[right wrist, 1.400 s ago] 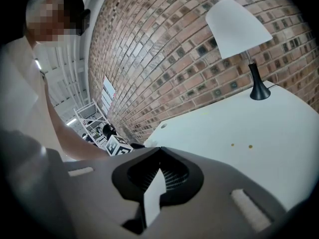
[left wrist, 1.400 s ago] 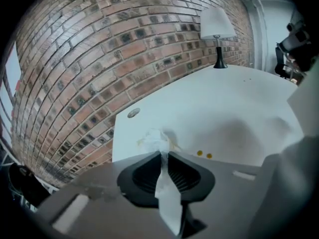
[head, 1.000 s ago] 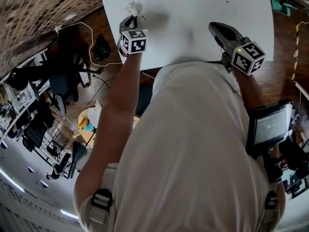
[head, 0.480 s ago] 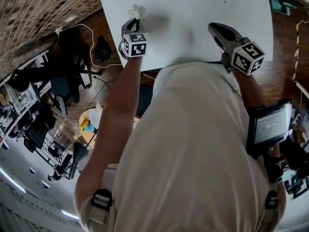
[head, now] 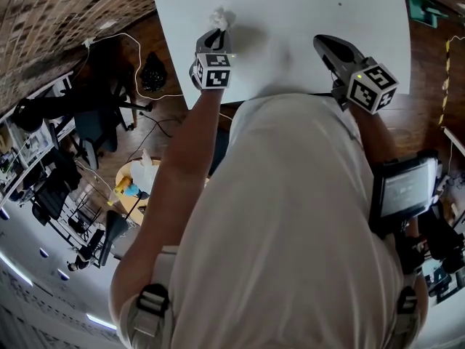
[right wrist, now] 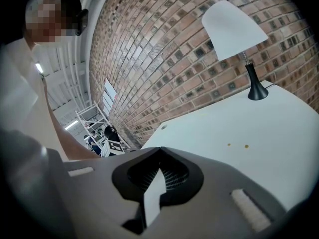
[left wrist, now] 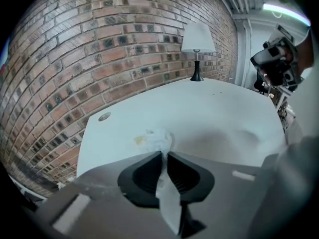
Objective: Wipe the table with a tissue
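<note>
A crumpled white tissue (head: pixel 220 17) (left wrist: pixel 158 139) rests on the white table (head: pixel 305 9) near its left edge. My left gripper (head: pixel 217 35) (left wrist: pixel 164 155) is shut on it, and a strip of tissue trails back between the jaws. A small yellowish stain (left wrist: pixel 139 140) shows on the tabletop right beside the wad. My right gripper (head: pixel 322 42) (right wrist: pixel 159 151) hovers over the table's near right part, jaws shut with nothing between them.
A white-shaded lamp (left wrist: pixel 198 44) (right wrist: pixel 234 34) stands at the table's far end by the brick wall. A round grommet (left wrist: pixel 104 116) sits near the table's left edge, and two small specks (right wrist: pixel 237 145) mark the surface. Chairs and cables lie on the floor to the left (head: pixel 102 115).
My left gripper has slid to the right along the table with the tissue still in it. The right gripper has stayed where it was.
</note>
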The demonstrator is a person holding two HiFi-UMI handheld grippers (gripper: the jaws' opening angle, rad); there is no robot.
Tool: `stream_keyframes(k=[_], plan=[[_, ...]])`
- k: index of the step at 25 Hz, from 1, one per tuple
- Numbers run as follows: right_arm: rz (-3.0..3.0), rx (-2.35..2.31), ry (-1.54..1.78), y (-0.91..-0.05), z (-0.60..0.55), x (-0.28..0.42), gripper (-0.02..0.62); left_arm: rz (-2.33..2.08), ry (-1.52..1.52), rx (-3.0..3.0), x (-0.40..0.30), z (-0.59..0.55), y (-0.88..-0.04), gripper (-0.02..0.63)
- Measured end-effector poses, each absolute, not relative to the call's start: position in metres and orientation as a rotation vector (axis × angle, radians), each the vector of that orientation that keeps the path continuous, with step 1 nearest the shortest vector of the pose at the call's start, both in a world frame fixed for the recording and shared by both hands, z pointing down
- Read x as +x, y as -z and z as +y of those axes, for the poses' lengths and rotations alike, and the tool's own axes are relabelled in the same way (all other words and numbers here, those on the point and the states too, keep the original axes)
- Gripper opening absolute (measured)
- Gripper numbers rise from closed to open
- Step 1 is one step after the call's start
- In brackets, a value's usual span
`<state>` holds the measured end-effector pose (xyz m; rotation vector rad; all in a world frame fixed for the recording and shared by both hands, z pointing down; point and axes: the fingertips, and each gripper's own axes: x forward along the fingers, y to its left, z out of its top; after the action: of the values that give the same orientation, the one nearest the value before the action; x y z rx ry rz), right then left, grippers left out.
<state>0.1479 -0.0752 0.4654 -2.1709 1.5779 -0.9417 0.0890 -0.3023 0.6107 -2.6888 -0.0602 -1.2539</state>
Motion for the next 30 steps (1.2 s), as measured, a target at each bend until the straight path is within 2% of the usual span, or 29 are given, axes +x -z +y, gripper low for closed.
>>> stream_keyframes(k=[4,9,17,20,26,30], plan=[[1.568,-2.177,0.934,-0.466,-0.070,0.148,0.008,-0.020,1.263,-2.872,0.094,-0.297,-0.600,0.041],[1.560,-2.179,0.934,-0.468,-0.066,0.149,0.008,0.300,1.129,-3.181,0.070,-0.347,-0.578,0.041],[1.574,-2.161,0.947,-0.470,-0.067,0.145,0.008,0.621,1.093,-3.186,0.027,-0.424,-0.575,0.041],[1.572,-2.168,0.953,-0.472,-0.064,0.145,0.008,0.533,1.120,-3.048,0.038,-0.418,-0.579,0.041],[1.560,-2.176,0.957,-0.476,-0.059,0.144,0.008,0.089,1.229,-2.471,0.063,-0.364,-0.612,0.041],[1.548,-2.181,0.961,-0.478,-0.055,0.146,0.008,-0.011,1.242,-2.208,0.072,-0.347,-0.619,0.041]])
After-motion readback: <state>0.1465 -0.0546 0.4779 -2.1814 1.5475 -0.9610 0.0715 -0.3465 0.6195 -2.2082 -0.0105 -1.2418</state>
